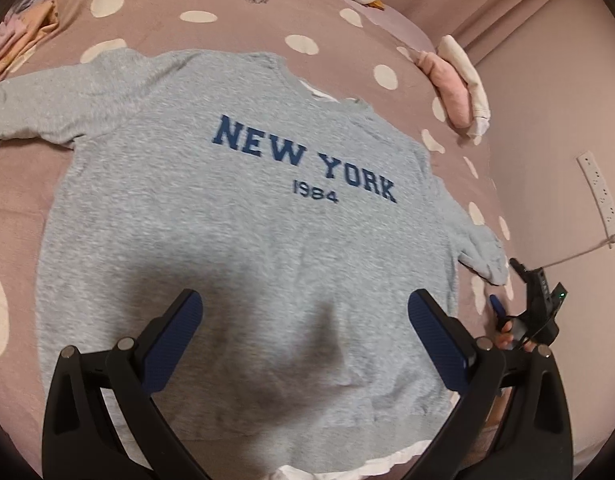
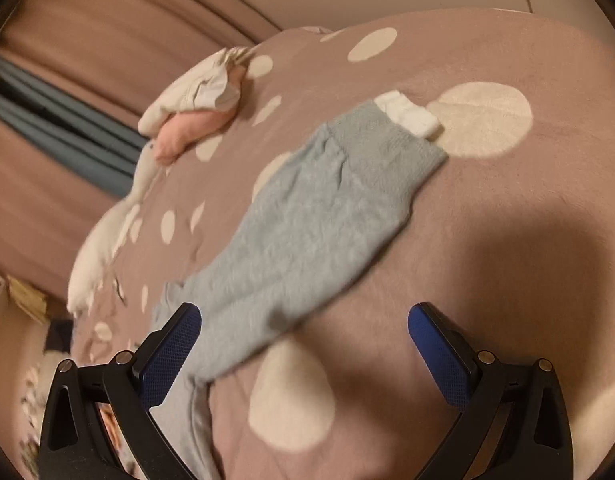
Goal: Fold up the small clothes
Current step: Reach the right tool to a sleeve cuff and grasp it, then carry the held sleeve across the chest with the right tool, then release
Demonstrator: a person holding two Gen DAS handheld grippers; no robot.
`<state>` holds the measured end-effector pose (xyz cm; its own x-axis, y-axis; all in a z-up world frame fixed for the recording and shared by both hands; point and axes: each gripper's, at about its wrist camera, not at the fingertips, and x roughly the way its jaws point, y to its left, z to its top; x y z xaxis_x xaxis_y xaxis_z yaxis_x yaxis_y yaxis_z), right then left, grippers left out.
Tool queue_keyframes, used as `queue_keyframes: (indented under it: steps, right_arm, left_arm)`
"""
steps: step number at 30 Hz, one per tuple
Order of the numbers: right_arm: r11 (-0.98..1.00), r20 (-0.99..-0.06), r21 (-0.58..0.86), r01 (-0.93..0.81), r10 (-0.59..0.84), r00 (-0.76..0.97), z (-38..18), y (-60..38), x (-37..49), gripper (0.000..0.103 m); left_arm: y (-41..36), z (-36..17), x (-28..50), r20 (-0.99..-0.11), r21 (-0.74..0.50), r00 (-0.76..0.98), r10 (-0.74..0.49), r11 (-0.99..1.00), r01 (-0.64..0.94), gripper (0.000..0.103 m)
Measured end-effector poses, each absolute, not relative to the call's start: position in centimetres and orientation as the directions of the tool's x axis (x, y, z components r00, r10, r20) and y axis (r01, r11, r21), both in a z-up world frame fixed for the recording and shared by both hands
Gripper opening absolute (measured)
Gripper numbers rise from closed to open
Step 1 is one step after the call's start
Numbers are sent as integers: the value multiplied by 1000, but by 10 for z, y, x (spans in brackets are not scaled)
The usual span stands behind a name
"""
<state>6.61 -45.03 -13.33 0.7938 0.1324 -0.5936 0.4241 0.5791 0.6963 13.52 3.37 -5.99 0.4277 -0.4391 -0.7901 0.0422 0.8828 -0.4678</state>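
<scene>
A grey knitted sweatshirt printed "NEW YORK 1984" in blue (image 1: 243, 216) lies face up and spread flat on the mauve bedspread with cream polka dots (image 1: 235, 20). One sleeve reaches out to the left of the lettering; the other sleeve (image 2: 307, 216), with a white cuff at its end, runs off to the lettering's right.

The left tongs (image 1: 305, 314) hang spread wide over the hem below the lettering, gripping nothing. The right tongs (image 2: 305, 320) are likewise wide apart and empty over the right sleeve.

Risks, as I judge them: the soft bedspread may get pinched together with the knit, dragging the whole garment askew. Grabbing only the top layer would leave the back layer behind and the fold lopsided.

No containers are visible. A small pink-and-white bundle of cloth (image 1: 463, 80) lies up beyond the lettering's right end.
</scene>
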Motion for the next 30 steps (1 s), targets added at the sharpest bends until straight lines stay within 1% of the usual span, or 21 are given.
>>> queue_keyframes:
  steps: [4, 9, 11, 12, 13, 14, 16, 17, 18, 20, 22, 25, 30]
  right_arm:
    - [522, -565, 734, 435, 114, 817, -134, -466, 77, 102]
    - [422, -509, 798, 430, 91, 856, -135, -484, 80, 102]
    - [421, -507, 797, 434, 72, 859, -135, -488, 80, 93]
    - [414, -507, 797, 439, 64, 860, -136, -490, 80, 81]
    - [399, -509, 800, 448, 56, 859, -139, -493, 80, 65]
    - [364, -510, 810, 460, 50, 859, -144, -498, 79, 58]
    - [327, -517, 814, 479, 37, 855, -150, -504, 77, 31]
    - [323, -529, 807, 494, 27, 848, -151, -505, 77, 25]
    - [337, -541, 795, 504, 20, 841, -148, -505, 78, 21]
    - [399, -536, 778, 486, 19, 844, -135, -497, 84, 20]
    - [500, -528, 741, 448, 23, 849, -110, -481, 93, 19]
    - [662, -522, 645, 381, 18, 853, -60, -437, 111, 19]
    - [820, -495, 516, 247, 50, 867, -6, -357, 138, 19]
  left_arm:
    - [39, -63, 137, -808, -442, 425, -408, 897, 19, 103]
    - [40, -68, 138, -818, -435, 410, -402, 900, 16, 103]
    - [41, -68, 140, -818, -440, 406, -407, 898, 14, 103]
    - [41, -68, 141, -817, -443, 406, -410, 896, 13, 103]
    - [42, -68, 141, -816, -446, 406, -412, 895, 12, 103]
    - [43, -68, 141, -813, -450, 407, -416, 893, 13, 103]
    - [46, -67, 140, -810, -453, 410, -418, 891, 14, 103]
    - [48, -67, 140, -811, -452, 413, -415, 892, 9, 103]
    - [52, -67, 139, -811, -450, 419, -409, 893, 2, 103]
    - [58, -65, 138, -809, -447, 431, -400, 895, -8, 103]
    - [65, -65, 137, -808, -444, 439, -393, 896, -16, 103]
    - [72, -65, 134, -805, -452, 440, -398, 891, -22, 103]
    - [77, -70, 125, -802, -465, 430, -414, 885, -15, 103]
